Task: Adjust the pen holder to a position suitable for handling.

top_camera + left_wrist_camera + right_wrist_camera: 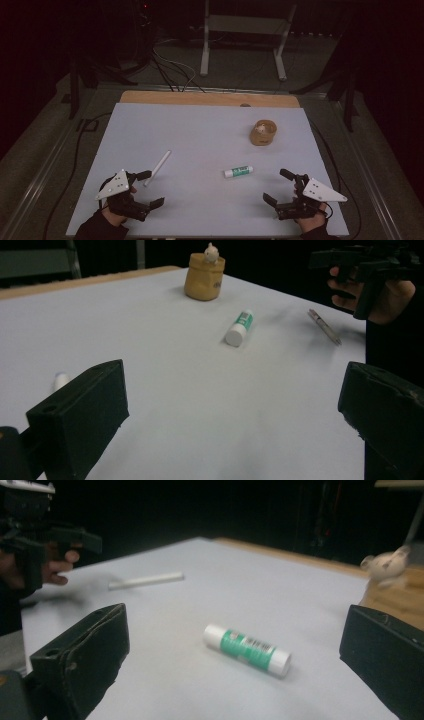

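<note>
A white glue stick with a green label point(238, 172) lies on its side on the pale sheet, between my two grippers and a little farther from me. In the right gripper view the glue stick point(247, 649) lies just beyond the wide-apart jaws. My right gripper point(276, 186) is open and holds nothing. A thin white stick point(158, 167) lies slantwise beside my left gripper point(150, 188), which is also open with nothing in it. From the left gripper view the glue stick point(239, 327) lies farther off, and the white stick's tip point(61, 381) peeks out past the left jaw.
A tan wooden cup point(263, 132) with a small white figure point(212, 251) in it stands at the back right. A thin grey rod point(325, 326) lies on the sheet near the right hand. A bare wooden strip point(210, 98) runs along the table's far edge.
</note>
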Demonstrator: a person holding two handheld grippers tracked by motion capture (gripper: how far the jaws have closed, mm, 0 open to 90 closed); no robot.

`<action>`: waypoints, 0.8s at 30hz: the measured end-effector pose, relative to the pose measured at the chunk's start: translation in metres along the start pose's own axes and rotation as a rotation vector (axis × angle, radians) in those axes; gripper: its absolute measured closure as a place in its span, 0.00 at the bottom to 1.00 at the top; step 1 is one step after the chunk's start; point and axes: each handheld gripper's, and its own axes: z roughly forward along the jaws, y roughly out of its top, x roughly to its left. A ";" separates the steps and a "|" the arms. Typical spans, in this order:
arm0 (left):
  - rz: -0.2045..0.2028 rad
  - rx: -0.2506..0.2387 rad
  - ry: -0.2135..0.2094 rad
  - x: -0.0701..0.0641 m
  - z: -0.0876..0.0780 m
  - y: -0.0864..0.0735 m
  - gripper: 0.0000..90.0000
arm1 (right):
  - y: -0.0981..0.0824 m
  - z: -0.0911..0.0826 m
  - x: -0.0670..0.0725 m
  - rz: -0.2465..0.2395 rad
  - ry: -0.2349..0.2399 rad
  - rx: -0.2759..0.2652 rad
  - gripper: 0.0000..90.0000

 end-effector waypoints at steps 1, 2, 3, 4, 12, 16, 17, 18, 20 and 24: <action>0.000 0.013 -0.004 0.000 0.002 -0.001 0.00 | -0.002 0.005 0.002 -0.014 -0.001 0.027 0.00; 0.004 0.019 -0.008 -0.001 0.003 -0.001 0.00 | -0.002 0.006 0.002 -0.009 0.003 0.047 0.00; 0.005 0.021 -0.007 -0.002 0.003 0.000 0.00 | -0.003 0.008 0.003 -0.001 -0.002 0.070 0.00; 0.008 0.021 -0.007 -0.002 0.003 0.000 0.00 | -0.003 0.008 0.003 -0.001 -0.002 0.070 0.00; 0.002 0.010 -0.010 -0.002 0.002 0.002 0.00 | -0.008 0.013 0.002 0.029 0.042 0.159 0.00; 0.004 0.019 -0.016 -0.002 0.003 0.002 0.00 | -0.008 0.014 0.003 0.036 0.059 0.177 0.00; 0.004 0.019 -0.018 -0.002 0.003 0.001 0.00 | -0.007 0.015 0.005 0.015 0.061 0.177 0.00; 0.006 0.022 -0.019 -0.002 0.003 0.001 0.00 | -0.005 0.015 0.007 0.013 0.070 0.173 0.00; 0.009 0.023 -0.019 -0.002 0.003 0.001 0.00 | -0.002 0.016 0.009 0.012 0.077 0.175 0.00; 0.010 0.027 -0.025 -0.002 0.002 0.000 0.00 | 0.012 0.017 0.013 0.017 0.080 0.183 0.00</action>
